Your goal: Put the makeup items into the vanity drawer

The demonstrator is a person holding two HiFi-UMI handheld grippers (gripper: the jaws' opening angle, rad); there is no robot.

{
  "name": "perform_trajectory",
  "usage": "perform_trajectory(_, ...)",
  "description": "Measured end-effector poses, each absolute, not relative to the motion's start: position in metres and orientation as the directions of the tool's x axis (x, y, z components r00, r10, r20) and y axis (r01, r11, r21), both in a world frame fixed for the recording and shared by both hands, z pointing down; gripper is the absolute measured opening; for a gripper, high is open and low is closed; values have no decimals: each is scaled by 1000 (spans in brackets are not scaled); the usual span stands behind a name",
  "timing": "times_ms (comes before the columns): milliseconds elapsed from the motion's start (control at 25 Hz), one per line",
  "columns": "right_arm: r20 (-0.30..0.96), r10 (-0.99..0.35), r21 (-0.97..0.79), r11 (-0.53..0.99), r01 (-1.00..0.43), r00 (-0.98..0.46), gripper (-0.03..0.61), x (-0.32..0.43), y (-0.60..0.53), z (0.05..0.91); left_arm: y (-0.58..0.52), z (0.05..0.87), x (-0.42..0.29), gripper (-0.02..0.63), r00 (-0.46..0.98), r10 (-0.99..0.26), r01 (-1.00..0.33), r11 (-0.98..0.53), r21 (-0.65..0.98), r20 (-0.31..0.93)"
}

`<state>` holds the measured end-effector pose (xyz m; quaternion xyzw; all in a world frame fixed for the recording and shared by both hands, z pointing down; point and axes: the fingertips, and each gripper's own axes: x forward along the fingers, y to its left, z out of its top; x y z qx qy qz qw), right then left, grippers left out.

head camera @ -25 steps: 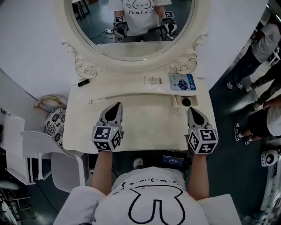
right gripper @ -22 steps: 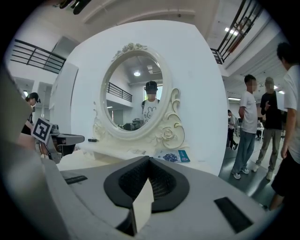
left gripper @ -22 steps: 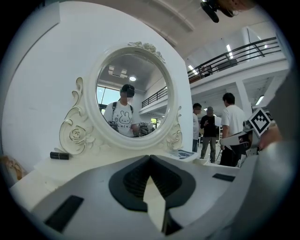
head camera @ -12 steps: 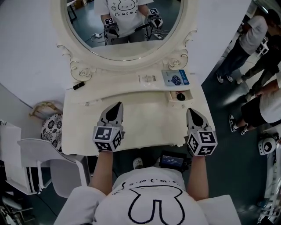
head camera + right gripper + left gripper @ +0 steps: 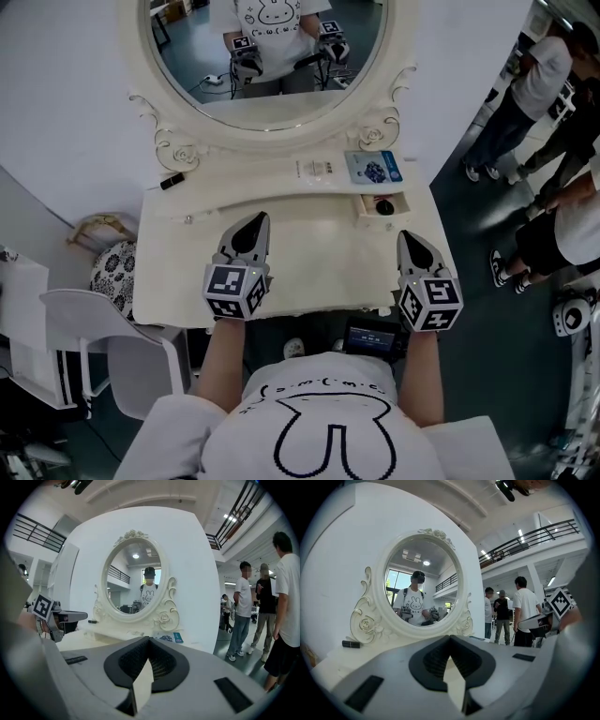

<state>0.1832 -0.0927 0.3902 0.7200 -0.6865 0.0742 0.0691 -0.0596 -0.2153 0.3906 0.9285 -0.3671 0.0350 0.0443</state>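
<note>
Currently both grippers hover over the front of the cream vanity table. The left gripper and right gripper each have their jaws pressed together on nothing. A black makeup tube lies on the back ledge by the left scroll of the mirror, its long axis running left to right, slightly tilted. A blue packet lies flat at the right, just behind the small open drawer, which holds a round black item.

White chair, bystanders nearby
</note>
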Motion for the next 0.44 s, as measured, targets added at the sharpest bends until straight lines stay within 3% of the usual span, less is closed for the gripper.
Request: perform_trajectory(440,181,-979,-15,-95,-995,90,-9,207,-87,378,-209,378,-46,14,731,-679,-682,-730,39,75)
